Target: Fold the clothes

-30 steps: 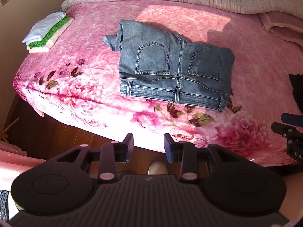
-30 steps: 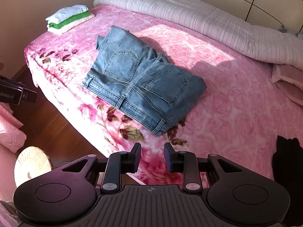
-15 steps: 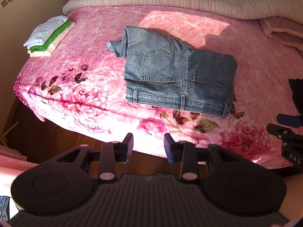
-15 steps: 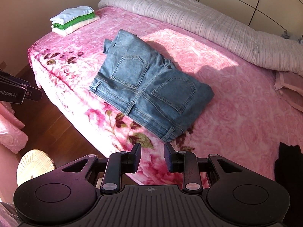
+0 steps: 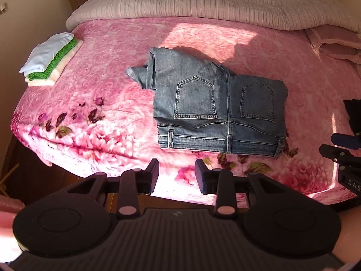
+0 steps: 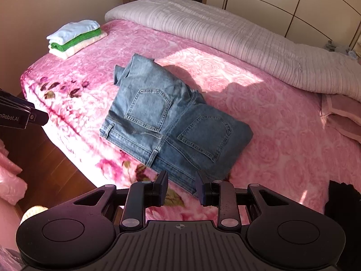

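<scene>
Blue jeans (image 5: 216, 108) lie folded on the pink floral bedspread (image 5: 97, 103), back pockets up and waistband toward the near edge, with a bit of leg sticking out at the far left. In the right wrist view the same jeans (image 6: 171, 126) reach close to the fingers. My left gripper (image 5: 177, 176) is open and empty, just short of the bed's near edge, below the waistband. Also open and empty, my right gripper (image 6: 181, 188) hovers over the near right corner of the jeans. The left gripper's body (image 6: 15, 115) shows at the left edge of the right wrist view.
A stack of folded clothes (image 5: 49, 61), light blue, green and cream, sits at the bed's far left corner. A striped quilt (image 5: 203, 0) lies along the head of the bed. A black garment (image 6: 343, 201) lies at the right. Wooden floor (image 6: 52, 169) lies below the bed edge.
Both grippers have moved forward toward the bed, so the jeans look nearer and larger. The right gripper now reaches over the jeans' near corner. Both stayed open.
</scene>
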The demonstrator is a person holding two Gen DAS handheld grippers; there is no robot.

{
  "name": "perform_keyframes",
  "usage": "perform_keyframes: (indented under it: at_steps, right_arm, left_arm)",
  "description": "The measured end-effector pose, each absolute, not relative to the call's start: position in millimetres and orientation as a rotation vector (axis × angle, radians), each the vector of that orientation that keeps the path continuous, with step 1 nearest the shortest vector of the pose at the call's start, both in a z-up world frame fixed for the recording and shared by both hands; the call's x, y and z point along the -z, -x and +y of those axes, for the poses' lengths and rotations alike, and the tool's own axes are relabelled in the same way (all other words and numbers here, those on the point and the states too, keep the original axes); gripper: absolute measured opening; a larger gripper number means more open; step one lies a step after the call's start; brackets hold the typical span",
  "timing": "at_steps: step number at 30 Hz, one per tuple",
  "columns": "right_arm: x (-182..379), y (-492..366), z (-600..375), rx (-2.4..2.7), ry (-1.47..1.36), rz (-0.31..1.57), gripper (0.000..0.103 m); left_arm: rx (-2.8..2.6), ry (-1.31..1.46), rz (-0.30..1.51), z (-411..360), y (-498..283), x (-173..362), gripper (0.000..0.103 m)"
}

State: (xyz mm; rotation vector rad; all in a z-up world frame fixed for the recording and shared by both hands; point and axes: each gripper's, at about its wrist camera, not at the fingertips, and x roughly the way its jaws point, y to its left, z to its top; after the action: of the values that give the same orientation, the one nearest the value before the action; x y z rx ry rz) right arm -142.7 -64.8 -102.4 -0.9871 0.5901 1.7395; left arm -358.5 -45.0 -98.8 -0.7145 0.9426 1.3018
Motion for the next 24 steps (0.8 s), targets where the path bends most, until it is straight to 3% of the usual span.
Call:
perform_keyframes:
  at_steps: [8, 17, 21, 24]
  right_arm:
    - [117, 144, -60, -1.66, 0.967, 0.659, 0.03]
    - [181, 125, -54, -1.573, 1.102, 0.65, 0.03]
    - [225, 118, -46, -1.637, 1.216, 0.476, 0.033]
    - [265, 112, -46, -1.704, 1.354, 0.242, 0.047]
  left_arm:
    - [-1.238, 0.731, 0.958, -35, 374, 123, 0.032]
    - [-1.231, 0.837, 1.0, -30, 396, 188, 0.033]
    - [-1.254, 0.865, 1.019, -23, 398, 220, 0.033]
    - [-1.283, 0.892, 1.004, -11, 394, 236, 0.033]
